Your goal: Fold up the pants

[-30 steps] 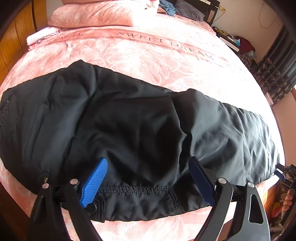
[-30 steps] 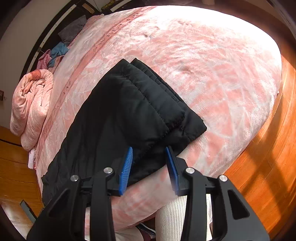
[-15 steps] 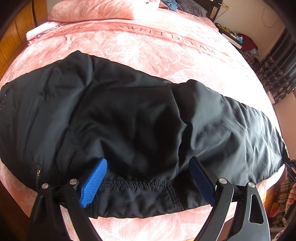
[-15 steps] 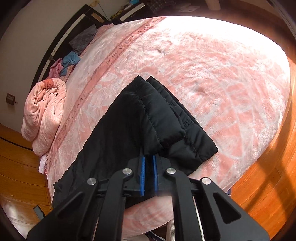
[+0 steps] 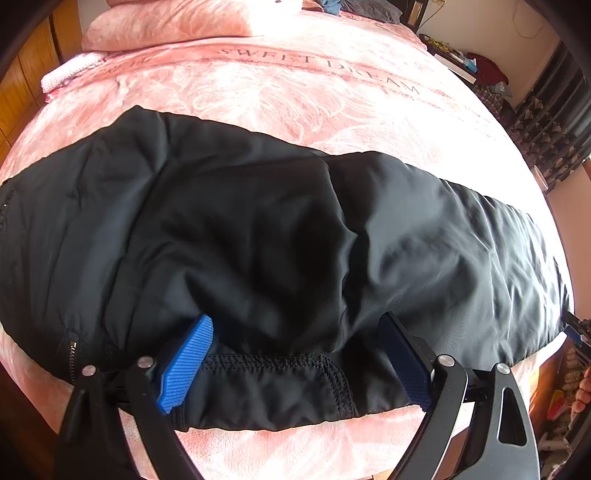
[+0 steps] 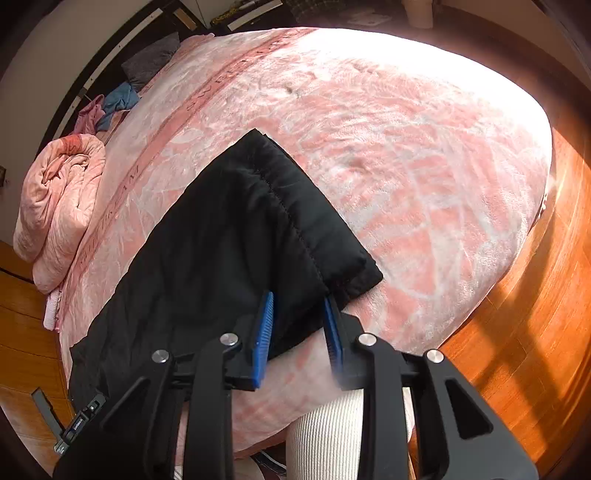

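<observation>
Black padded pants (image 5: 280, 236) lie spread across a pink bed (image 5: 295, 88). In the left wrist view my left gripper (image 5: 295, 354) is open wide over the stitched near edge of the pants (image 5: 273, 373), its blue pads on either side and not clamping it. In the right wrist view the pants' leg ends (image 6: 280, 236) lie stacked near the bed's edge. My right gripper (image 6: 297, 321) is open, its blue fingers (image 6: 264, 332) straddling the near corner of the leg cuff without clamping it.
A rolled pink quilt (image 6: 55, 214) and a pink pillow (image 5: 166, 26) lie at the head of the bed with loose clothes (image 6: 118, 103). Wooden floor (image 6: 517, 350) lies past the bed's foot. A leg in a white ribbed sock (image 6: 325, 439) stands below the right gripper.
My right gripper shut on the leg cuff half a second ago and has now opened again. My left gripper has stayed open and moved slightly forward over the pants' edge.
</observation>
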### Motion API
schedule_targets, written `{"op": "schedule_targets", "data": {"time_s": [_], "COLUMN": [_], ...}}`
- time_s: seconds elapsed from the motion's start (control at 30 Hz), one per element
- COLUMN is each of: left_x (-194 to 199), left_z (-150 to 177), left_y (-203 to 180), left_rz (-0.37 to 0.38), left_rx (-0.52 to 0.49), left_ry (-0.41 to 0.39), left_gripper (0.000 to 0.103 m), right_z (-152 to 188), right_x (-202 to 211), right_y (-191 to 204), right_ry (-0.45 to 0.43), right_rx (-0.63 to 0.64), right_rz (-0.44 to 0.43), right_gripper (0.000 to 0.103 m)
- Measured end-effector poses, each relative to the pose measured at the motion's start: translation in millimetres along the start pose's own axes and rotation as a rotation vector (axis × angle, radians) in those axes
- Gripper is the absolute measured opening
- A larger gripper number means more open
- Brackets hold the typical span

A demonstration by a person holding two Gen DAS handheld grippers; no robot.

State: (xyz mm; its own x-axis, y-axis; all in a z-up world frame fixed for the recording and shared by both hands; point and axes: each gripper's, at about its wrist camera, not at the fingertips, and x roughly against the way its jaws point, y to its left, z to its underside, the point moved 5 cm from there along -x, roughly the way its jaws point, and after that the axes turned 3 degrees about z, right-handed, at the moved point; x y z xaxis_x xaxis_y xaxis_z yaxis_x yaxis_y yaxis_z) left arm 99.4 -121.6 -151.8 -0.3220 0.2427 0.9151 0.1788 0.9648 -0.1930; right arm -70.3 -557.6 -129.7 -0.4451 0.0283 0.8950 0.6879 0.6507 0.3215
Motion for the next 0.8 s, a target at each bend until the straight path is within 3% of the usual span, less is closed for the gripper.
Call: {"op": "schedule_targets", "data": {"time_s": [0.03,0.1,0.3,0.6,0.8], "left_x": [2.3,5.2,2.7,-20.4,-37.0], "left_z": [2.1,5.5,9.9,11.5,10.8], "left_y": [-2.4,-6.5,-32.0,-85.4,-95.9], "left_rz": [0.001,0.007,0.038,0.062,0.006], "left_rx": [0.006,0.021,0.009,-0.076,-0.115], "left_ry": [-0.004,-0.01,-0.002,0.048,0.072], "left_gripper": [0.092,0.092,0.092,0.091,0.092], "right_z": [1.1,4.2,16.9,10.3,5.0], "right_x": [2.0,3.4,-0.2,-25.9,-28.2], "right_y": [-2.5,-6.2,0.2,-4.3,2.7], "right_ry": [-0.003,-0.007,0.015,0.067,0.043], "right_rx": [0.002,0.023,0.043,-0.013,-0.001], "right_rz": [0.018,0.066,0.057,0.015,-0.023], "right_gripper": [0.031,0.045,0.054,0.059,0.06]}}
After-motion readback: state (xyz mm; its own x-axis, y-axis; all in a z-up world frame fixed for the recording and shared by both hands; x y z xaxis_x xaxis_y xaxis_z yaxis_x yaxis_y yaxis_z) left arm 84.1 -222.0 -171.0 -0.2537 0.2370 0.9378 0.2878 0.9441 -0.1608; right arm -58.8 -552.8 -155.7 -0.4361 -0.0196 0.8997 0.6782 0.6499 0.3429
